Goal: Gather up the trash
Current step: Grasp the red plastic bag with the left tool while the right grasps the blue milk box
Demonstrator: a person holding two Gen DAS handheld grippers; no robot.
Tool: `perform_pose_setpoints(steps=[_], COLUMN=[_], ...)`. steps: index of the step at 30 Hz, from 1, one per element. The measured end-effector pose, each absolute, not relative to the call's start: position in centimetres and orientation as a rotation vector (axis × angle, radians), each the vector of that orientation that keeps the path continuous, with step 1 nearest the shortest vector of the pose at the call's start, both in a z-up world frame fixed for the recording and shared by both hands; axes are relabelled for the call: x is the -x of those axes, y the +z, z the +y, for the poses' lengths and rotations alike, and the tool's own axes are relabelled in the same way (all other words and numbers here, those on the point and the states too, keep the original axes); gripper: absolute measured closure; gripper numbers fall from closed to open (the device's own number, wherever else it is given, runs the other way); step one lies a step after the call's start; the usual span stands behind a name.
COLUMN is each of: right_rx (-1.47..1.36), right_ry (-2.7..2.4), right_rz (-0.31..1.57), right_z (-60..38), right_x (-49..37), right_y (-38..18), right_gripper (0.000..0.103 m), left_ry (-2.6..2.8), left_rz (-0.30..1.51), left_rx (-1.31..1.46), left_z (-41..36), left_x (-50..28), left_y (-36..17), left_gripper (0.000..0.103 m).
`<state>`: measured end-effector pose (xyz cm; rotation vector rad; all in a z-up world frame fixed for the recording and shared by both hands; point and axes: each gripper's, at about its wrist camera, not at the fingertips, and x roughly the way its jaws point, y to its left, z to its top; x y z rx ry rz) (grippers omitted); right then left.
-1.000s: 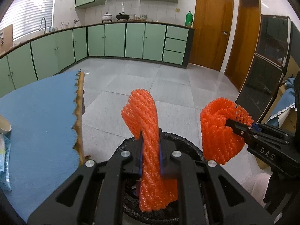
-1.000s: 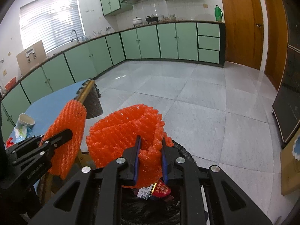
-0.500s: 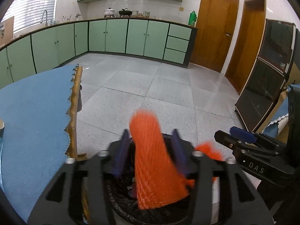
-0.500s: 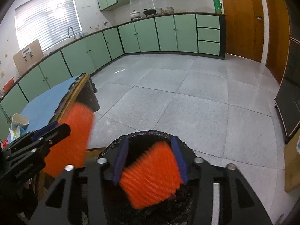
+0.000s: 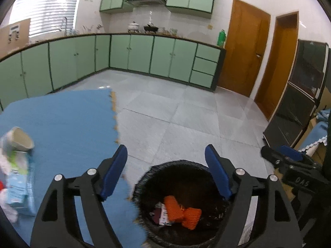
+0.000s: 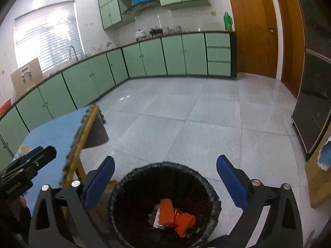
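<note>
We see both orange foam nets (image 5: pixel 182 214) lying in the black-lined bin (image 6: pixel 132 177) beside the blue bench (image 5: pixel 62 124). Left hand-held gripper (image 5: pixel 165 165) and right hand-held gripper (image 6: pixel 165 170) are opening, empty. Blurred cup (image 5: pixel 19 141), possibly paper, on bench.

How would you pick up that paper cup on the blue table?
The paper cup looks tipped over, its open mouth facing up and toward the room, resting on a blue-and-white wrapper. I would probably bring the left tongs, now empty and opening, from the floor side and pinch the rim, one finger inside. It is blurry, so I'm unsure.
</note>
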<state>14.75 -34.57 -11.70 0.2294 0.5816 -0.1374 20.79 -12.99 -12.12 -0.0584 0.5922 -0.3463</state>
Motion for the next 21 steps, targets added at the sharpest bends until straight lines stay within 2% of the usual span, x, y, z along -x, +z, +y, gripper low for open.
perform_pose_setpoints(steps=[8, 21], right_rx=[-0.204, -0.136], right_ry=[-0.046, 0.163], right_rz=[0.514, 0.507], right_z=[-28.9, -16.0], right_x=[-13.8, -16.1], right_y=[-8.6, -9.0], right_gripper=[0.006, 0.006], left_ry=[-0.222, 0.094], left_rz=[0.543, 0.521], left_rx=[0.067, 0.066], left_z=[-5.9, 8.3], left_x=[-17.3, -14.3], left_y=[-9.6, -9.1], left_gripper=[0.022, 0.022])
